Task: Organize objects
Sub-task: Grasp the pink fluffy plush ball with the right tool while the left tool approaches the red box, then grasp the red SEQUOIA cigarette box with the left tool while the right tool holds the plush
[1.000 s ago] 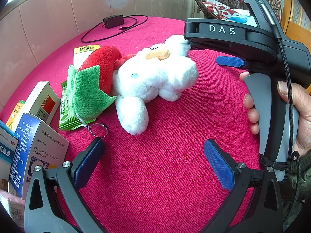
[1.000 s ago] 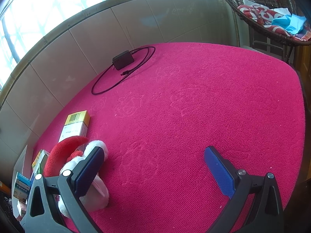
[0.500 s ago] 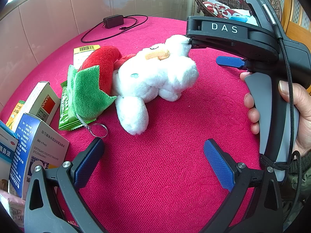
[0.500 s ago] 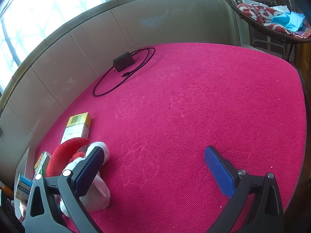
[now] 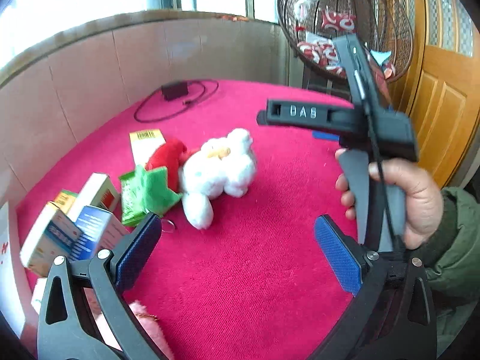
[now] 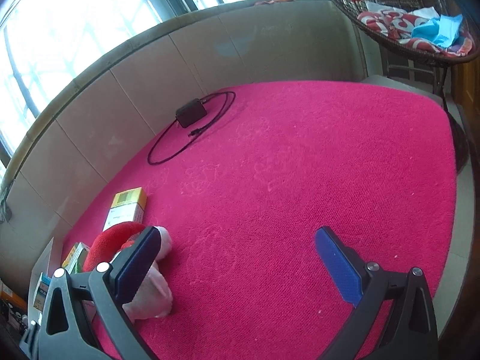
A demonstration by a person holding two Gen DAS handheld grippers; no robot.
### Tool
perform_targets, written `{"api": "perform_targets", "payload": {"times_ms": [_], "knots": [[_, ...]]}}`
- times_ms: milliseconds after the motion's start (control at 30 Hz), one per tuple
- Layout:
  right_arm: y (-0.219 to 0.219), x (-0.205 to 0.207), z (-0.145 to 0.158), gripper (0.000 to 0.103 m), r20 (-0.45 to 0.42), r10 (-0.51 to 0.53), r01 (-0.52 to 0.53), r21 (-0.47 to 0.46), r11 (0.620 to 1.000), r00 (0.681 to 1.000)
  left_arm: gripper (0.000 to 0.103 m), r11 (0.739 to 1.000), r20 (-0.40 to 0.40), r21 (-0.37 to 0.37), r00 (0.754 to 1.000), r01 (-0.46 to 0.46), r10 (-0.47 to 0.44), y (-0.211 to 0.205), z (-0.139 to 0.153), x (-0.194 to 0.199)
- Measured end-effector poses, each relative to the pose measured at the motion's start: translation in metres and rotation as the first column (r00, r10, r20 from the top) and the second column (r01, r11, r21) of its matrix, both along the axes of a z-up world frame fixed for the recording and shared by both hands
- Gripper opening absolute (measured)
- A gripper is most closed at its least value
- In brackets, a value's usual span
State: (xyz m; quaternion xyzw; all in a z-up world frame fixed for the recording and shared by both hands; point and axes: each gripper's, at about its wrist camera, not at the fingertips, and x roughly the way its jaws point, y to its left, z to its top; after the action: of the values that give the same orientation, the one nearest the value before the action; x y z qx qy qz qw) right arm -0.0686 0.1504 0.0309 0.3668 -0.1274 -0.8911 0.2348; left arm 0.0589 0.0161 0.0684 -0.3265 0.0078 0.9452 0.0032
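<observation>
A white plush toy (image 5: 219, 174) with a red hat and green scarf lies on the pink cloth table (image 5: 255, 285). My left gripper (image 5: 240, 252) hovers open above the cloth, nearer than the toy, nothing between its blue pads. The right gripper's body, marked DAS (image 5: 303, 114), is held by a hand (image 5: 414, 198) to the right of the toy. In the right wrist view my right gripper (image 6: 240, 261) is open over bare cloth, and the plush toy (image 6: 150, 285) sits behind its left finger.
Several medicine boxes (image 5: 72, 228) and a green packet (image 5: 132, 204) crowd the left edge. A yellow-topped box (image 6: 127, 210) lies beyond the toy. A black adapter with coiled cable (image 6: 192, 114) rests near the tiled wall. A wicker hanging chair (image 5: 330, 30) and wooden door (image 5: 444, 96) stand at right.
My left gripper has pulled back and tilted up, so the toy looks smaller and farther away. The right gripper has lifted slightly. Both stay open.
</observation>
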Motion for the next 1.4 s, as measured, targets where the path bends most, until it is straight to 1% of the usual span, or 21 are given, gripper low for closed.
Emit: {"api": "perform_targets", "payload": {"times_ms": [67,133,200,267,367,467,533,567,667,700,733,800,867,967,1067,1100,1167,1200,1233,1333,1400], "knots": [[0.002,0.011,0.016,0.103,-0.067,0.014,-0.014,0.002,1.000,0.998,0.103,0.998,-0.070,0.053,0.997,-0.028,0.031,-0.016,0.023,0.024],[0.002,0.024,0.034,0.103,-0.129,0.055,-0.057,-0.010,0.998,0.990,0.103,0.991,-0.130,0.080,0.985,-0.106,0.115,-0.038,0.042,0.049],[-0.003,0.039,0.049,0.103,-0.172,0.134,-0.144,-0.042,0.989,0.976,0.103,0.975,-0.169,0.078,0.961,-0.208,0.219,-0.063,0.050,0.080],[-0.013,0.056,0.062,0.103,-0.201,0.252,-0.270,-0.065,0.961,0.947,0.103,0.951,-0.178,0.062,0.934,-0.304,0.310,-0.088,0.048,0.106],[-0.038,0.089,0.070,0.103,-0.214,0.450,-0.470,-0.052,0.881,0.867,0.103,0.927,-0.086,0.083,0.924,-0.366,0.372,-0.121,0.035,0.137],[-0.068,0.123,0.065,0.103,-0.190,0.612,-0.628,-0.032,0.777,0.767,0.103,0.898,-0.030,0.104,0.901,-0.428,0.433,-0.137,0.014,0.168],[-0.090,0.142,0.053,0.103,-0.140,0.707,-0.715,-0.015,0.699,0.693,0.103,0.887,0.000,0.111,0.892,-0.449,0.452,-0.135,0.002,0.186],[-0.100,0.149,0.046,0.103,-0.109,0.743,-0.747,0.001,0.665,0.661,0.103,0.885,0.018,0.109,0.891,-0.453,0.454,-0.136,-0.004,0.190],[-0.128,0.173,0.028,0.103,-0.028,0.828,-0.826,0.059,0.560,0.560,0.103,0.906,0.052,0.089,0.910,-0.414,0.411,-0.125,-0.015,0.189],[-0.131,0.183,0.026,0.103,-0.013,0.845,-0.842,0.081,0.534,0.535,0.103,0.913,0.057,0.065,0.915,-0.403,0.400,-0.121,-0.018,0.187],[-0.136,0.189,0.023,0.103,-0.005,0.853,-0.848,0.105,0.519,0.521,0.103,0.918,0.057,0.036,0.918,-0.395,0.393,-0.117,-0.019,0.186],[-0.148,0.191,0.018,0.103,0.014,0.855,-0.847,0.143,0.511,0.518,0.103,0.926,0.062,0.003,0.924,-0.378,0.377,-0.112,-0.024,0.183],[-0.157,0.191,0.013,0.103,0.050,0.852,-0.846,0.160,0.509,0.521,0.103,0.932,0.076,0.010,0.930,-0.362,0.360,-0.111,-0.028,0.181],[-0.171,0.195,-0.003,0.103,0.119,0.849,-0.851,0.191,0.489,0.514,0.103,0.936,0.088,0.014,0.933,-0.353,0.350,-0.112,-0.032,0.179],[-0.178,0.195,-0.019,0.103,0.170,0.827,-0.836,0.243,0.492,0.536,0.103,0.940,0.095,0.030,0.937,-0.340,0.336,-0.115,-0.032,0.176],[-0.178,0.193,-0.023,0.099,0.182,0.821,-0.834,0.238,0.498,0.541,0.103,0.942,0.098,0.028,0.939,-0.335,0.330,-0.115,-0.032,0.174],[-0.172,0.188,-0.023,0.087,0.167,0.816,-0.827,0.229,0.514,0.553,0.103,0.947,0.107,0.020,0.942,-0.321,0.317,-0.114,-0.033,0.169],[-0.169,0.185,-0.021,0.060,0.160,0.817,-0.826,0.226,0.516,0.554,0.103,0.950,0.109,0.016,0.945,-0.312,0.309,-0.113,-0.033,0.166],[-0.168,0.182,-0.020,0.049,0.158,0.814,-0.822,0.231,0.520,0.559,0.103,0.953,0.112,0.011,0.947,-0.303,0.300,-0.112,-0.033,0.163],[-0.155,0.169,-0.019,0.044,0.148,0.796,-0.804,0.217,0.553,0.587,0.103,0.961,0.123,-0.006,0.954,-0.275,0.274,-0.105,-0.036,0.154],[-0.146,0.159,-0.019,0.044,0.139,0.772,-0.780,0.217,0.587,0.620,0.102,0.967,0.142,-0.011,0.957,-0.254,0.253,-0.102,-0.040,0.149]]}}
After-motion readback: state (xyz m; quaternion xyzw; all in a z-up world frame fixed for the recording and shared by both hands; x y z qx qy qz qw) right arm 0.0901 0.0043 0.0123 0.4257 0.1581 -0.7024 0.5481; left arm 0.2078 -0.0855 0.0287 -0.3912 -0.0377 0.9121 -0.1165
